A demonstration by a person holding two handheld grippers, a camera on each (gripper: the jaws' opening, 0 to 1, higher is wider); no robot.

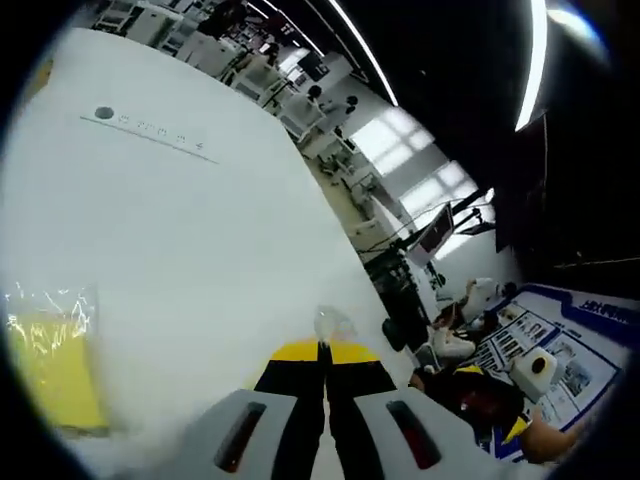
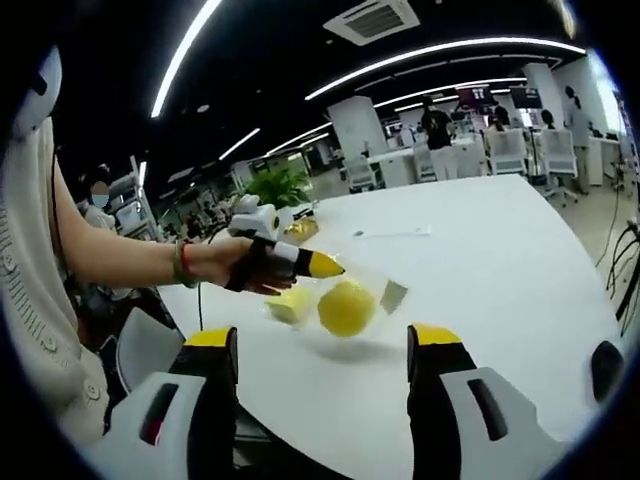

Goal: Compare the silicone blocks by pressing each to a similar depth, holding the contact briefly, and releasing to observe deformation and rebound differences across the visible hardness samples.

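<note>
White desk (image 2: 520,250). Left gripper (image 2: 322,265), fingers clenched, pinching a clear bag (image 2: 375,290) holding a yellow ball (image 2: 346,307). Right gripper (image 2: 325,345), fingers released, hovering near.

On the table (image 2: 520,260) I see a ball (image 2: 346,307) beside a block (image 2: 289,304), with the left gripper (image 2: 322,265) just above them (jaws together).

The table (image 2: 500,260) looks smooth, white and matt. The yellow ball (image 2: 346,307) sits in crinkly, shiny clear wrap (image 2: 385,290), maybe plastic.
</note>
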